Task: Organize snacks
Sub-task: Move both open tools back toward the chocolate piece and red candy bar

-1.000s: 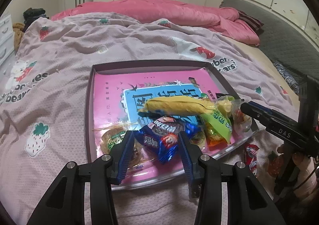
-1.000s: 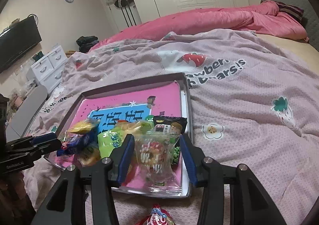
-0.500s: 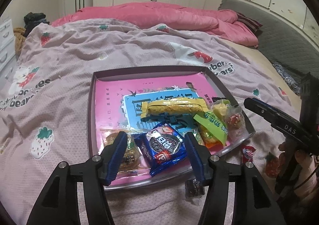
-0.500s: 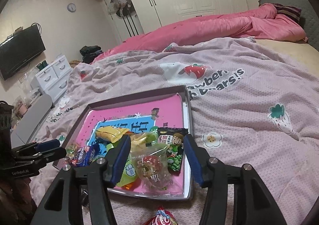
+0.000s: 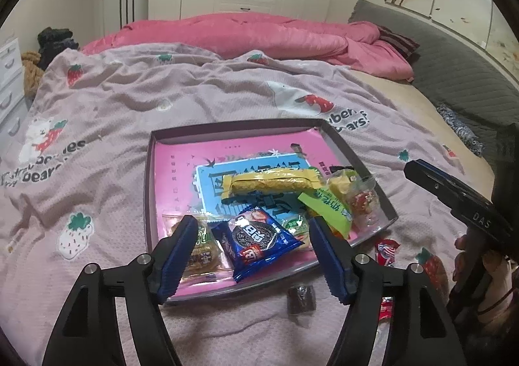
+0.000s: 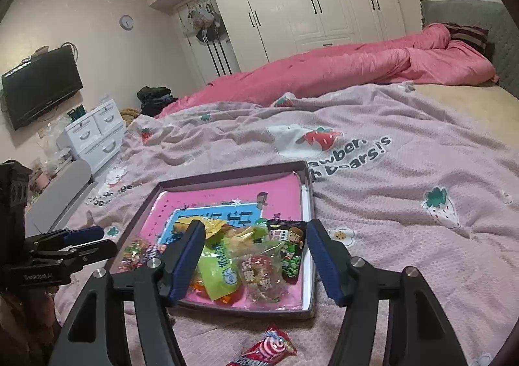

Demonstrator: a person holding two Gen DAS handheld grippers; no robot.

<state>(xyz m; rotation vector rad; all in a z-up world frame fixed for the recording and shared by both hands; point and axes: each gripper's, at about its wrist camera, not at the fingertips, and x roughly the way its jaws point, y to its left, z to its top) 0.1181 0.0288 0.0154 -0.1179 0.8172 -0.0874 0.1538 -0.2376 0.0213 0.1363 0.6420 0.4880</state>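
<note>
A shallow pink-lined tray lies on the bed and holds several snacks: a blue Oreo pack, a long yellow pack, a green pack and a clear bag of sweets. My left gripper is open and empty above the tray's near edge, its fingers on either side of the Oreo pack. My right gripper is open and empty above the tray's near right corner. A small dark sweet and a red-and-white candy lie on the blanket outside the tray.
The tray rests on a pink strawberry-print blanket. A rolled pink duvet lies across the far side. A grey headboard is at the right. White drawers and a wall TV stand to the left.
Both grippers have drawn back and up from the tray. The Oreo pack and the clear sweets bag, earlier between the fingers, now lie in the tray.
</note>
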